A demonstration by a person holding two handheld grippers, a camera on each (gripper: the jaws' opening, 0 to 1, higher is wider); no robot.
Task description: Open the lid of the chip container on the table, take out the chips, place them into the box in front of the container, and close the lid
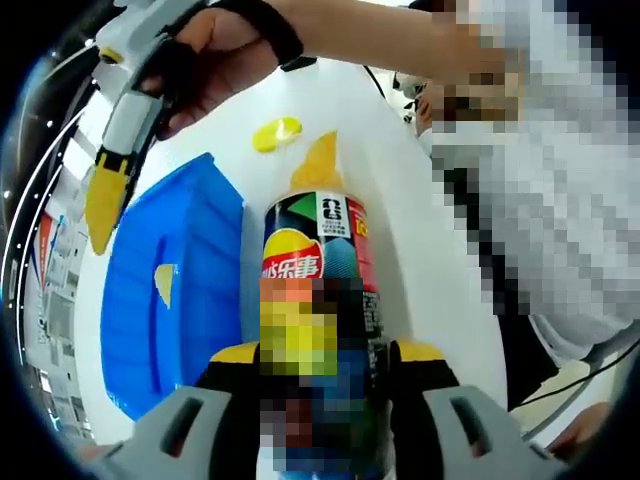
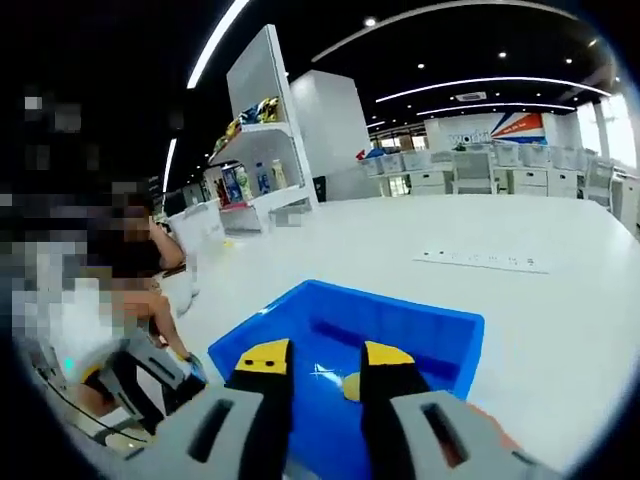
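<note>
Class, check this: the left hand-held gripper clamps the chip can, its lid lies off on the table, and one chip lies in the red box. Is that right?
One slip: the box is blue, not red, as the left gripper view shows. The rest stands: the left hand-held gripper clamps the chip can, the lid lies on the table, and one chip lies inside.

I see a glossy printed wrap on the chip container (image 1: 320,270), catching light along its smooth side. The blue box (image 1: 175,300) looks like hard moulded plastic with a slight sheen; its floor shines in the right gripper view. The white table (image 2: 500,300) reads smooth and matt. My right claw (image 2: 315,375) has matt black fingers with yellow plastic tips and grey plastic housings.
</note>
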